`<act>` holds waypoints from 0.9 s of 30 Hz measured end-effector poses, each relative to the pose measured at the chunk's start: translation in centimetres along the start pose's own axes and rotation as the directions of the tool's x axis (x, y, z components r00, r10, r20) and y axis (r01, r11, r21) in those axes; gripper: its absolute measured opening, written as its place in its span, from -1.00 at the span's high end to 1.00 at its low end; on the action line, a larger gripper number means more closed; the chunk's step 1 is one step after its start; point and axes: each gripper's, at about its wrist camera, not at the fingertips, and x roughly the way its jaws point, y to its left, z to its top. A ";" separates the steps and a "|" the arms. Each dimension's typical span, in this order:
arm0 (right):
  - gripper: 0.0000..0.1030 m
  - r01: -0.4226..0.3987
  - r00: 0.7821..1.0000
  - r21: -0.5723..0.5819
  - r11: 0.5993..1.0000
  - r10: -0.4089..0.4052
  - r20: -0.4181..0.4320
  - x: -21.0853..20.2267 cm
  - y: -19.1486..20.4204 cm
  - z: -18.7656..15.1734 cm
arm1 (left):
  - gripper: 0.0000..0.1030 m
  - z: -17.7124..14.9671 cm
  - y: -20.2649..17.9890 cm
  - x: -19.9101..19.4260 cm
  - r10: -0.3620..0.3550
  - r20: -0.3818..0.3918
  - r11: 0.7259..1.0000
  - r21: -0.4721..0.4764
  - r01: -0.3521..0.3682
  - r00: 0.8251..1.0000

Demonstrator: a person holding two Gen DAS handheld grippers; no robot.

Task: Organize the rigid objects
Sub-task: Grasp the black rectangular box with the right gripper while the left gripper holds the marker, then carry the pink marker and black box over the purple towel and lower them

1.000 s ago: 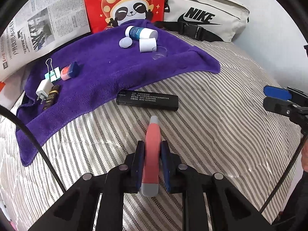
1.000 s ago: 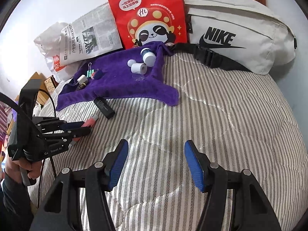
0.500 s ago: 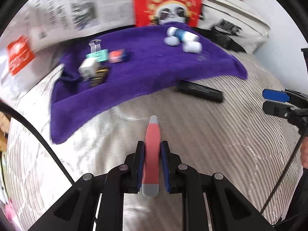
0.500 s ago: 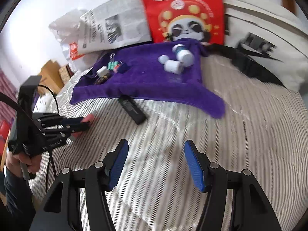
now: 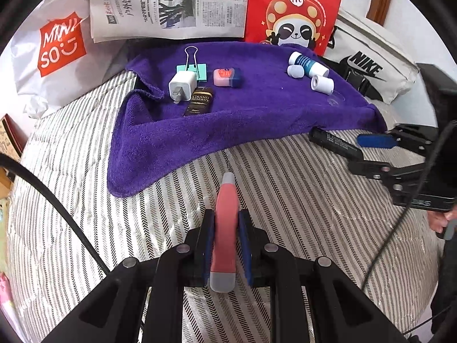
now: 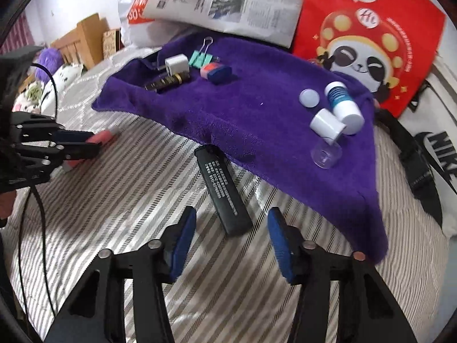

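The black bar [image 6: 222, 191] lies on the striped bed [image 6: 120, 194], its far end touching the purple towel's [image 6: 257, 108] front edge. The right claw [image 6: 231, 240] has swung in over its near end, and its jaws have just been narrowing, not yet touching it. The left claw [image 5: 225, 245] grips a pink tube [image 5: 225, 225], now nearer the towel. Bare bed surrounds both.

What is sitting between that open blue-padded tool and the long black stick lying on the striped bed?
Nothing visible. The right tool hangs open over the black stick, its jaws having just been closing, with only bare striped bedcover beneath. The purple towel lies beyond the stick's far end, not in the way.
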 end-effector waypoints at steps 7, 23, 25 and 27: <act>0.46 -0.072 0.997 -0.036 0.997 0.073 0.018 1.0 0.2 1.7 | 0.67 -0.1 0.0 0.0 0.002 0.016 1.000 0.000 -0.002 1.000; 0.58 -0.046 0.998 0.015 0.999 0.047 -0.033 0.4 1.0 0.7 | 0.66 0.0 -0.4 0.1 0.024 0.017 1.000 0.009 -0.024 1.000; 0.59 -0.028 0.999 0.004 1.000 0.028 -0.024 0.3 1.3 0.6 | 0.67 0.1 -0.7 0.2 0.035 0.017 0.999 0.031 -0.035 0.999; 0.59 -0.013 1.000 0.013 1.000 0.013 -0.012 0.2 1.4 0.4 | 0.67 0.2 -0.7 0.3 0.039 0.009 0.998 0.039 -0.039 0.999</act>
